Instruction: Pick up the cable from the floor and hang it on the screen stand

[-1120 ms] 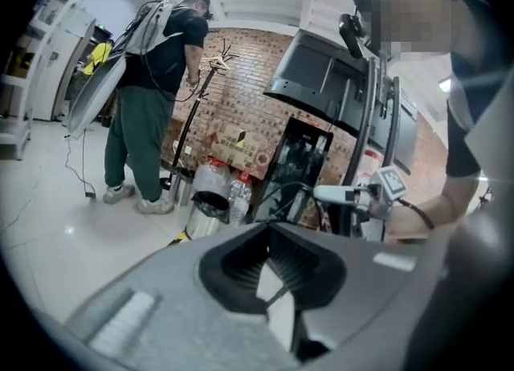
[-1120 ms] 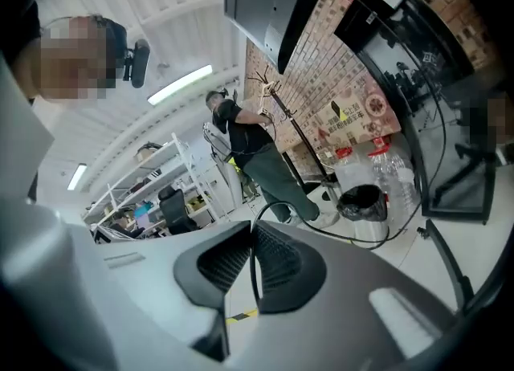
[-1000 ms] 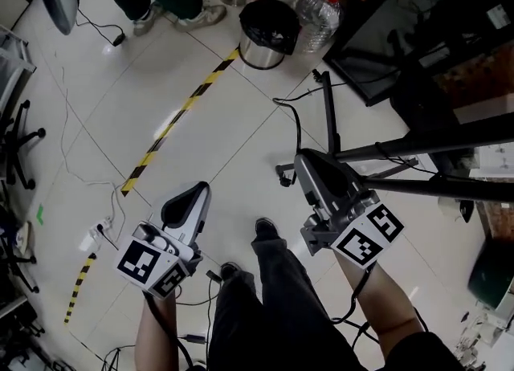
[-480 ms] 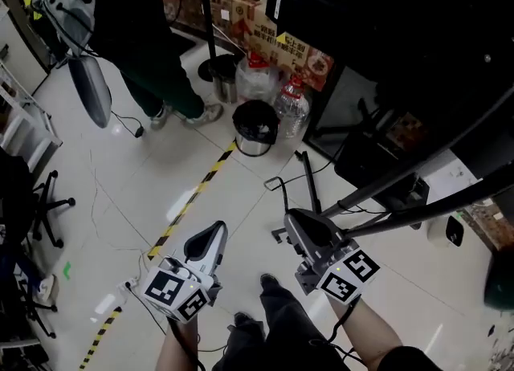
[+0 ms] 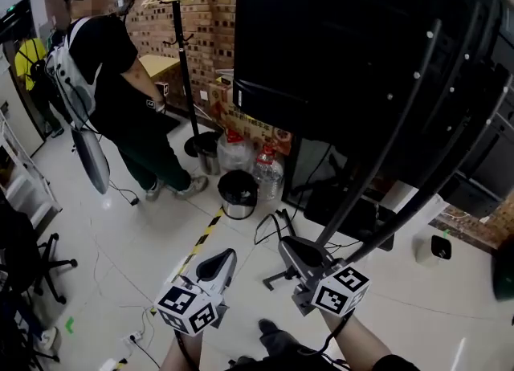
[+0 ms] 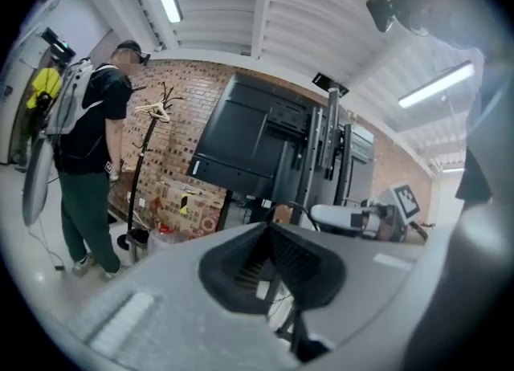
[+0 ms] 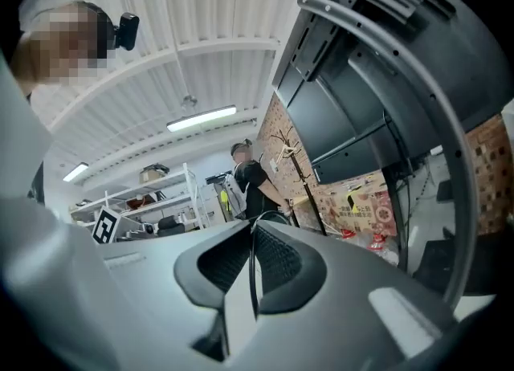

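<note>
Clamping the thin black cable (image 7: 253,269) in the grey right gripper (image 5: 284,242), right up beside the black tubular screen stand (image 5: 343,201); holding the grey left gripper (image 5: 223,258) pinched together, near that stand too.

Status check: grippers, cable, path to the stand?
Left gripper, right gripper shut on cable. Cable not yet on screen stand. Bystander far left, nothing blocking.

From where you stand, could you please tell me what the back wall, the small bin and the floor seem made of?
The back wall looks like bare matt brick: reddish courses, pale joints. The small bin seems to be polished metal, since its side is shiny and catches the light. The floor is probably glossy pale tile: thin joint lines and soft reflections.
</note>
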